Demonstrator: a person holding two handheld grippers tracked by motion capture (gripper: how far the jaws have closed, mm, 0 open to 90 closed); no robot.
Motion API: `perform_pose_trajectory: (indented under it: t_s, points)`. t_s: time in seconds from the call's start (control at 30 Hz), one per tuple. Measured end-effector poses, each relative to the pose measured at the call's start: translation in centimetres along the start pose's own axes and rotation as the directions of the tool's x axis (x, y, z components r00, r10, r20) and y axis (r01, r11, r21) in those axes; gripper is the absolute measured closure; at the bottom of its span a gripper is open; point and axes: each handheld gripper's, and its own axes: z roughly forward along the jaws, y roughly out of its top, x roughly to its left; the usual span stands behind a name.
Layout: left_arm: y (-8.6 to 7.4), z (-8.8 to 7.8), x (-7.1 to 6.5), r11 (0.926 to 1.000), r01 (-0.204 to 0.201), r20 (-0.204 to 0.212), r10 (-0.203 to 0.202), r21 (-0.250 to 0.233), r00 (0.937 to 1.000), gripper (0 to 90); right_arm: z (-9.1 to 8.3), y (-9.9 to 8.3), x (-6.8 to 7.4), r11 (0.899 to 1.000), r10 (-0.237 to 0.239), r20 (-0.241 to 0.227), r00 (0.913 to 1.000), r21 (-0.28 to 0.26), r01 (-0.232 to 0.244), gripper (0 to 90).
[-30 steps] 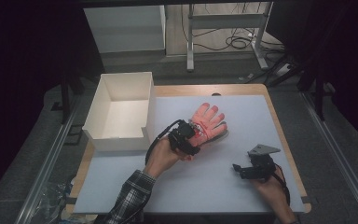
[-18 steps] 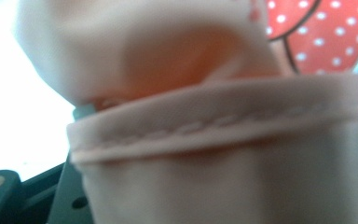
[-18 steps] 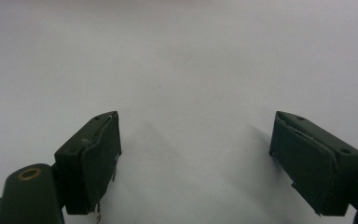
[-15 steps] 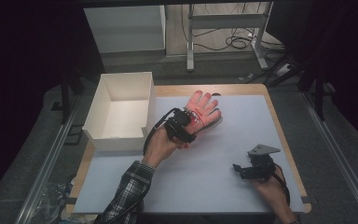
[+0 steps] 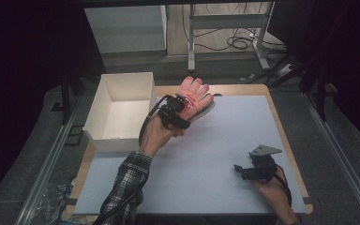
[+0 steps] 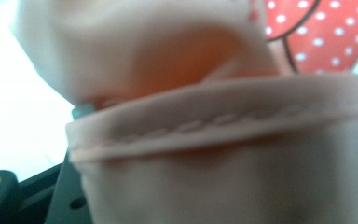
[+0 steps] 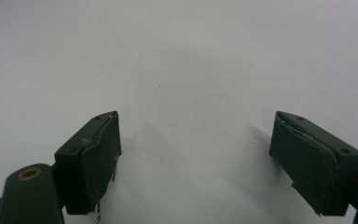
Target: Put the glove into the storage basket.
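- Laboratory-style recording room: dark curtains [image 5: 23, 70] enclose the tabletop [image 5: 243, 140].
- Loose cables [image 5: 236, 42] on the floor beneath a metal-framed bench [image 5: 225, 21].
- Floor rails [image 5: 51, 164] flank the setup.

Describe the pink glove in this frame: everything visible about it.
The pink glove is soft fabric, salmon-pink, with a stitched, hemmed cuff and a red panel with white dots. Its fingers fan out, pointing away from the person. The left gripper is shut on it near the cuff and holds it over the far part of the table's light mat, beside the white box. Whether any part touches the mat cannot be told. Its cloth is bunched close against the left gripper's camera.
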Motion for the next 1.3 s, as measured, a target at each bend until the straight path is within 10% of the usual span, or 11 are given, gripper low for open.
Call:
perform_pose_trajectory:
  t_s: [0.57, 0.9, 1.3]
  points:
    - [0.6, -5.6, 4.8, 0.9929, 0.107, -0.107, -0.112, -0.052, 0.988, 43.5, 0.0, 0.0, 0.0, 1.0, 0.002, -0.001, 1.0, -0.001, -0.002, 16.7]
    - [-0.8, -8.2, 8.6, 0.9758, 0.205, -0.185, -0.216, -0.077, 0.9588, 43.4, 0.0, 0.0, 0.0, 1.0, 0.002, 0.0, 1.0, -0.001, -0.002, 16.7]
    - [-4.2, -8.8, 12.1, 0.9422, 0.321, -0.257, -0.335, -0.095, 0.9066, 43.2, 0.0, 0.0, 0.0, 1.0, 0.0, 0.0, 1.0, -0.002, 0.0, 16.7]
